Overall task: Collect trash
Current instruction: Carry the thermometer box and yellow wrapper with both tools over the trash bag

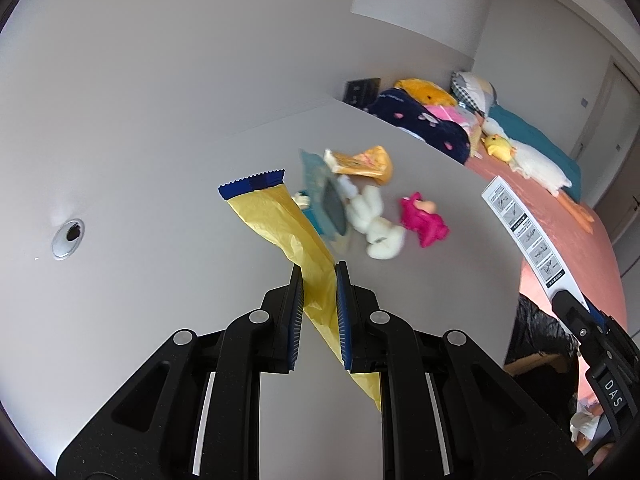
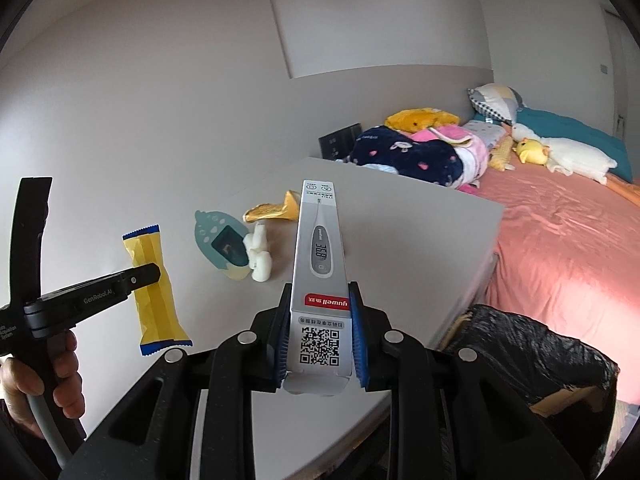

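Note:
My left gripper [image 1: 318,270] is shut on a yellow snack wrapper with blue ends [image 1: 280,220] and holds it above the white table [image 1: 160,208]. The wrapper also shows in the right wrist view [image 2: 154,280], with the left gripper [image 2: 154,272] clamped across it. My right gripper [image 2: 319,292] is shut on a white thermometer box [image 2: 318,248], held upright above the table [image 2: 400,232]. That box shows at the right in the left wrist view [image 1: 524,232]. A teal card package [image 1: 326,204], an orange wrapper [image 1: 366,160] and crumpled white paper [image 1: 376,224] lie on the table.
A pink toy [image 1: 424,220] lies on the table. A bin lined with a black bag [image 2: 532,348] stands below the table's right edge. A bed with a pink sheet [image 2: 560,232], clothes and plush toys lies to the right. A cable hole [image 1: 68,238] is at the table's left.

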Action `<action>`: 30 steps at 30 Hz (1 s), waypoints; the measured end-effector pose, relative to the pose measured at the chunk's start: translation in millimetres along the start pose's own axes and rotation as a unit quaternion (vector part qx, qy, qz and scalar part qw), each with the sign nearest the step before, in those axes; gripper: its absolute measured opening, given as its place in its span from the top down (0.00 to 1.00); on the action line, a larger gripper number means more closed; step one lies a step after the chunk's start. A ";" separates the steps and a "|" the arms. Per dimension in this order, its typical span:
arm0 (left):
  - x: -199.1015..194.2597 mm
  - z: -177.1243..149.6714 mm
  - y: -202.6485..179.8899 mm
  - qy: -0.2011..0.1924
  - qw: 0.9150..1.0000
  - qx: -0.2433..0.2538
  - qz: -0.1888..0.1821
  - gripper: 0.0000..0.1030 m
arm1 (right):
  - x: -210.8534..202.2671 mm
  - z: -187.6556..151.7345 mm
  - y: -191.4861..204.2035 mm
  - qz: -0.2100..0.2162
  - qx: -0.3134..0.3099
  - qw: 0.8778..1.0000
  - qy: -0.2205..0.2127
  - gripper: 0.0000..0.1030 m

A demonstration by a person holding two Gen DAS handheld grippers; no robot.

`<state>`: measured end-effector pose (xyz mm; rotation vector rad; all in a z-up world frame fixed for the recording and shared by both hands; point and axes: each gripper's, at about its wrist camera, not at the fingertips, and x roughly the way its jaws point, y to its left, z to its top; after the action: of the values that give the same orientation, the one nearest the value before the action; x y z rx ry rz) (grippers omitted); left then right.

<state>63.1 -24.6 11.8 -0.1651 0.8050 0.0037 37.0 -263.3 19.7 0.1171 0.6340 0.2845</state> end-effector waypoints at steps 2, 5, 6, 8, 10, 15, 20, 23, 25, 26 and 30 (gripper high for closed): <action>1.0 -1.7 -10.6 0.002 1.000 0.007 -0.007 0.86 | -5.4 -2.3 -5.3 -0.005 0.004 1.000 -0.003 0.74; 2.0 -3.6 -25.8 0.003 1.000 0.018 -0.015 0.86 | -15.2 -5.8 -15.6 -0.014 0.010 1.000 -0.007 0.74; 2.4 -3.8 -29.8 0.003 1.000 0.020 -0.018 0.86 | -17.1 -6.7 -17.9 -0.017 0.012 1.000 -0.008 0.74; 2.7 -4.5 -39.0 0.004 0.999 0.026 -0.024 0.86 | -23.9 -8.6 -25.3 -0.022 0.017 1.000 -0.010 0.74; 1.6 -6.6 -47.1 0.005 0.999 0.032 -0.030 0.86 | -30.2 -10.1 -31.8 -0.028 0.021 0.999 -0.014 0.74; 0.9 -9.8 -70.2 0.008 0.998 0.051 -0.044 0.86 | -43.3 -12.5 -45.2 -0.042 0.033 0.998 -0.025 0.74; -1.9 -14.6 -92.8 0.012 0.996 0.073 -0.057 0.86 | -59.3 -17.5 -61.9 -0.056 0.045 0.997 -0.031 0.74; -1.5 -17.3 -107.4 0.015 0.994 0.087 -0.065 0.86 | -67.2 -20.5 -70.6 -0.064 0.051 0.996 -0.035 0.74; -2.5 -20.4 -114.9 0.017 0.993 0.095 -0.071 0.86 | -72.6 -22.4 -77.0 -0.069 0.056 0.995 -0.037 0.74; -2.8 -21.6 -120.7 0.018 0.992 0.100 -0.074 0.86 | -74.9 -22.8 -80.1 -0.072 0.058 0.995 -0.038 0.74; -2.0 -24.3 -135.9 0.022 0.990 0.115 -0.084 0.86 | -85.8 -26.5 -93.0 -0.084 0.068 0.993 -0.044 0.74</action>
<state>53.2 -162.2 16.5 -0.0134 0.8264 -0.2521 -23.8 -377.0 29.1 0.2058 0.5715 0.0733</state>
